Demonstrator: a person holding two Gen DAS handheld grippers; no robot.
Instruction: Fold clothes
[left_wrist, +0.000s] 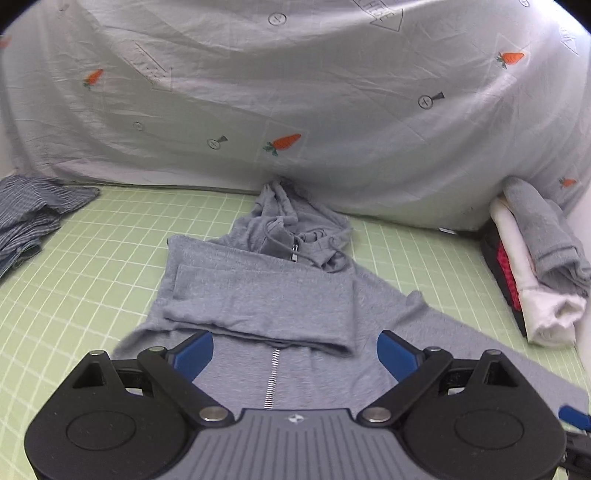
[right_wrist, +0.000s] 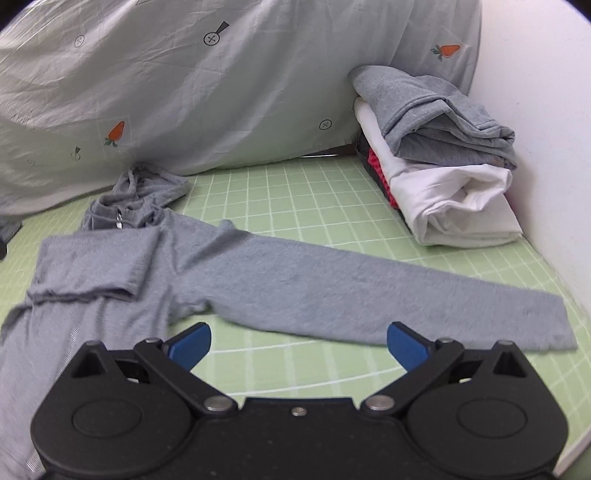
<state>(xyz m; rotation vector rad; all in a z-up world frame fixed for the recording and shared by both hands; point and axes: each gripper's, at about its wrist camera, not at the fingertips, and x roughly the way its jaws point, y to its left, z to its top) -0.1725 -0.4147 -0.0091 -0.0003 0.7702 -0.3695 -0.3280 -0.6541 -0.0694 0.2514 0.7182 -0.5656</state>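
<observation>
Grey fleece zip hoodie (left_wrist: 258, 295) spread on green grid mat (right_wrist: 314, 192), one sleeve folded across chest, other sleeve (right_wrist: 369, 291) stretched right. Soft, limp, light; likely best pinched near cuff. Left gripper (left_wrist: 294, 352) and right gripper (right_wrist: 298, 343) both spread wide, holding nothing.

one hoodie (left_wrist: 258, 295), three folded garments (right_wrist: 443, 147)
</observation>
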